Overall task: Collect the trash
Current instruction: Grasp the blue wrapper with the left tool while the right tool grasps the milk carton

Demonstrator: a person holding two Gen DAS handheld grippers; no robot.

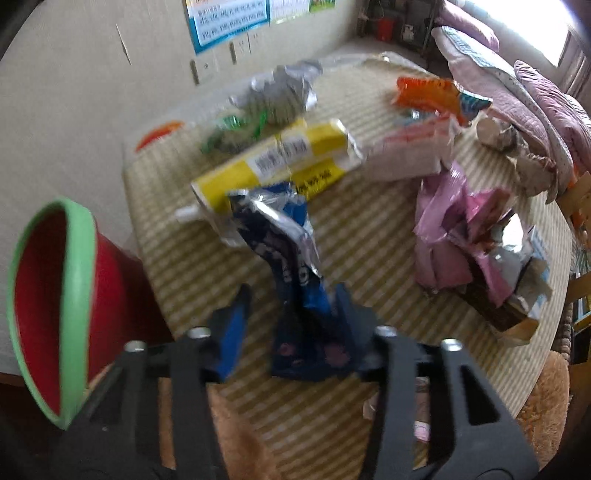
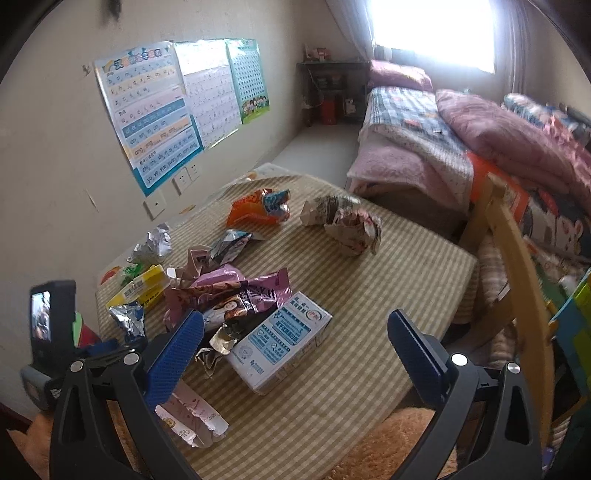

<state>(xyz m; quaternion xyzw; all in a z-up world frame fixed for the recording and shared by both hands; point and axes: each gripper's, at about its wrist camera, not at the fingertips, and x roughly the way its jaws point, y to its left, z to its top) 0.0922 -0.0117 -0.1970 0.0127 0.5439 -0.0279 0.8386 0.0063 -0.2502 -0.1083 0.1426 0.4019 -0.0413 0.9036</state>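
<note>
The red bin (image 1: 55, 314) with a green rim waits at the left, and the left gripper (image 1: 291, 306) pinches a blue wrapper (image 1: 291, 254) above the striped table (image 1: 369, 236), so I think it must swing left and let go. The right gripper (image 2: 295, 347) hangs wide open, holding nothing, over a white box (image 2: 280, 343) and pink wrappers (image 2: 236, 288); a bed (image 2: 443, 147) sits by the bright window (image 2: 432, 33).

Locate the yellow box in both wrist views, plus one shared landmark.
Left wrist: yellow box lies upper centre on the striped table, just behind the blue wrapper in the left gripper.
Right wrist: yellow box sits at the far left table edge, near the wall.
Shared landmark: the pink wrapper, right of the box in both.
</note>
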